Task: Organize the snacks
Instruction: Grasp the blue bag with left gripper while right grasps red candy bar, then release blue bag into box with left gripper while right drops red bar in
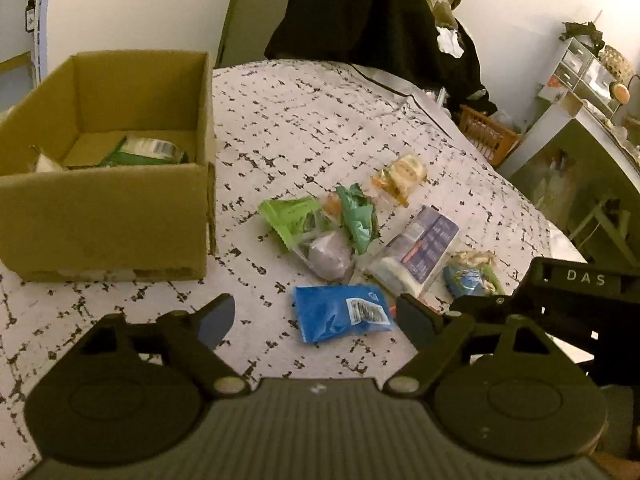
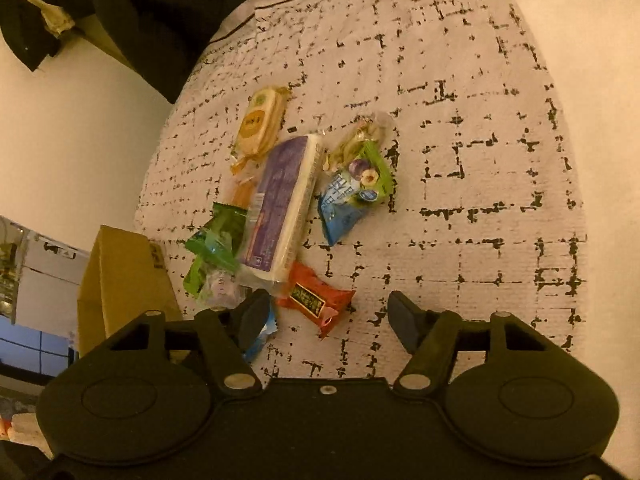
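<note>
Both grippers, left (image 1: 316,320) and right (image 2: 328,316), hover with fingers spread, empty, over snack packets.

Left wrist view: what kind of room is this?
Probably a lived-in room at home, not a lab. A round table with a patterned cloth holds loose snack packets, dark clothing hangs behind it, and a small drawer unit sits on a cluttered shelf.

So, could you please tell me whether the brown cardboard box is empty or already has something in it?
Not empty: the open-topped brown cardboard box already holds a green-and-white packet lying on its floor.
</note>
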`<move>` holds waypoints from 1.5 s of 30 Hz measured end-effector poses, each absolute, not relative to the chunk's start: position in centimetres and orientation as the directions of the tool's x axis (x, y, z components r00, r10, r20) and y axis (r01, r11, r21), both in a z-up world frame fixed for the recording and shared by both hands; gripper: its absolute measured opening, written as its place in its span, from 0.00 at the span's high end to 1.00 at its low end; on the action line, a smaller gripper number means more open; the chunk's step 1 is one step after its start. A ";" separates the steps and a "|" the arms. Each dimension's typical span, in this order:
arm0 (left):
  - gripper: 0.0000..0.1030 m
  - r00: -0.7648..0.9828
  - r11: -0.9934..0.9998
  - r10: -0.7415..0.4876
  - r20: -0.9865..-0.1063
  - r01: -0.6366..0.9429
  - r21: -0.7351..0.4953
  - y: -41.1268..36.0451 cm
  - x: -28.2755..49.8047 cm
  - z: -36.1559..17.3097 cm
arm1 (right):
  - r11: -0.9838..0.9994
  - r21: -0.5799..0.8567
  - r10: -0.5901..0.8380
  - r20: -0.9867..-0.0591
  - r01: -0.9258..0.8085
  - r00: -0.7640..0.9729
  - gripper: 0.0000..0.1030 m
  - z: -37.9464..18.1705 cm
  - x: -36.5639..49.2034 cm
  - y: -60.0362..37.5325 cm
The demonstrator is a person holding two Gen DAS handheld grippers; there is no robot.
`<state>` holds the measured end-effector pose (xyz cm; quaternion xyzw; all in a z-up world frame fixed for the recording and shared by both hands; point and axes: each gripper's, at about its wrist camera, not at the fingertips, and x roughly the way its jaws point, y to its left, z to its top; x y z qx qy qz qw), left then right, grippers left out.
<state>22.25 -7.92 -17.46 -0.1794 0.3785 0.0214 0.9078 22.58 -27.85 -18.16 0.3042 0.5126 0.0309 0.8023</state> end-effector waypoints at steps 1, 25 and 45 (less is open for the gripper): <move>0.17 0.711 0.933 -0.103 -0.696 -0.175 -0.316 -7.9 22.4 -17.6 | 0.814 0.517 0.359 -0.805 0.263 0.472 0.41 -18.3 22.8 -27.7; 0.36 0.679 0.961 -0.021 -0.734 -0.190 -0.203 -11.5 24.7 -20.3 | 0.835 0.488 0.314 -0.801 0.253 0.510 0.82 -17.8 21.9 -27.5; 0.67 0.721 0.942 -0.036 -0.692 -0.207 -0.264 -8.4 21.1 -16.7 | 0.843 0.505 0.302 -0.728 0.184 0.616 0.85 -14.8 20.1 -27.3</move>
